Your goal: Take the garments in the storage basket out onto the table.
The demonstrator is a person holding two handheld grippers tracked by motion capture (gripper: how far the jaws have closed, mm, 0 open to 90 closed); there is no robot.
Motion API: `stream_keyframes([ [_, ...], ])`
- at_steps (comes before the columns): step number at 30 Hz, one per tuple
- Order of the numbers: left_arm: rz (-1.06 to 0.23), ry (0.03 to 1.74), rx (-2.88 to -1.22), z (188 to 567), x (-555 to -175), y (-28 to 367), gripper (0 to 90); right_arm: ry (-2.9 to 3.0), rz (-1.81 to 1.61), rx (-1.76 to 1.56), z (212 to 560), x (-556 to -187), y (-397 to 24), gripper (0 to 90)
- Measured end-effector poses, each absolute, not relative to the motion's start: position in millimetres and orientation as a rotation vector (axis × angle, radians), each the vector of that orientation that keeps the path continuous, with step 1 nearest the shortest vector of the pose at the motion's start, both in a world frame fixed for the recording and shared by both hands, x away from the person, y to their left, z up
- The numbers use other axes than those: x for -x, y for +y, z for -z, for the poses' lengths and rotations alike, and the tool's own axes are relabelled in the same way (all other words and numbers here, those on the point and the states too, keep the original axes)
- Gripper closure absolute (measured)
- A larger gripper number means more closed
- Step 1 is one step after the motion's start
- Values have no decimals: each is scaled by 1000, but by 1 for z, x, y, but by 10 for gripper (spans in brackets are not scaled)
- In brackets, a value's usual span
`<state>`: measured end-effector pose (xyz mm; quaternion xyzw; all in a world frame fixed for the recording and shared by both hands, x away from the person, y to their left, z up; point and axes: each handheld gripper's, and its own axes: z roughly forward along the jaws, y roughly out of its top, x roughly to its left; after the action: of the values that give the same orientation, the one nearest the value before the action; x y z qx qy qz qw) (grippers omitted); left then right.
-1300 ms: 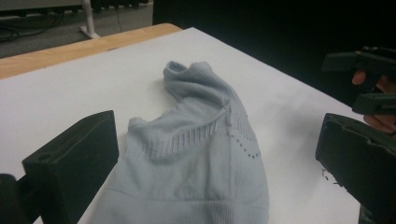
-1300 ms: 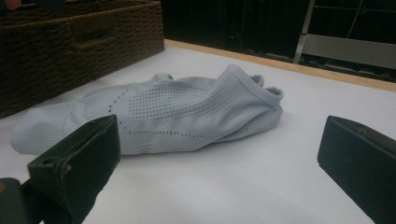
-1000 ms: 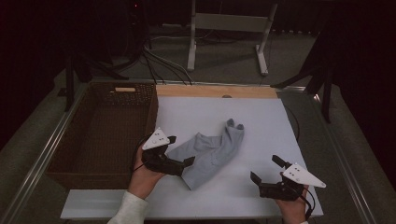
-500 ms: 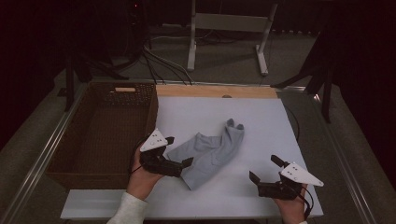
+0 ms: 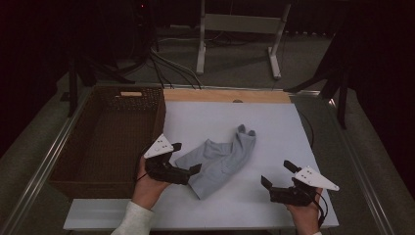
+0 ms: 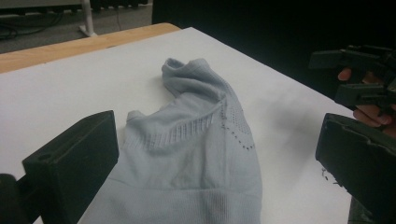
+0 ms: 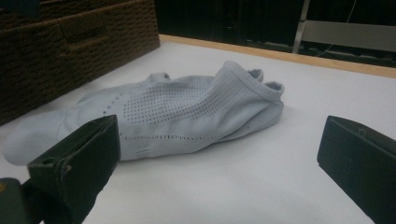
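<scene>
From the high view, a pale grey sock (image 5: 220, 160) lies crumpled near the middle of the white desk (image 5: 274, 127), its long axis running from about 1 o'clock down to 7 o'clock. The left tongs (image 5: 186, 158) sit at the sock's 9 o'clock edge, spread wide, just beside the fabric. The right tongs (image 5: 277, 175) hover near 4 o'clock, also wide, well apart from the sock. A brown wicker basket (image 5: 83, 161) stands along the desk's 9 o'clock side.

In the left gripper view, the sock (image 6: 196, 154) fills the gap between the wide black jaws, and the right tongs (image 6: 362, 74) show at 2 o'clock.

In the right gripper view, the sock (image 7: 187, 112) lies ahead toward 11 o'clock, the basket (image 7: 56, 42) behind it at 10 o'clock, the jaws wide and holding nothing.
</scene>
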<state>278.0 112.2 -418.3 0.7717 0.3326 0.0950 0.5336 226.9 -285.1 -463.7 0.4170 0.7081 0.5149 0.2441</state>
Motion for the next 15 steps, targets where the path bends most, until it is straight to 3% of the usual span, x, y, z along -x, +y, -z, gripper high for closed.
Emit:
stream_keyframes([
  [15, -214, 809, -1828, 421, -278, 114, 3, 1991, -1405, -1143, 446, -247, -274, 0],
])
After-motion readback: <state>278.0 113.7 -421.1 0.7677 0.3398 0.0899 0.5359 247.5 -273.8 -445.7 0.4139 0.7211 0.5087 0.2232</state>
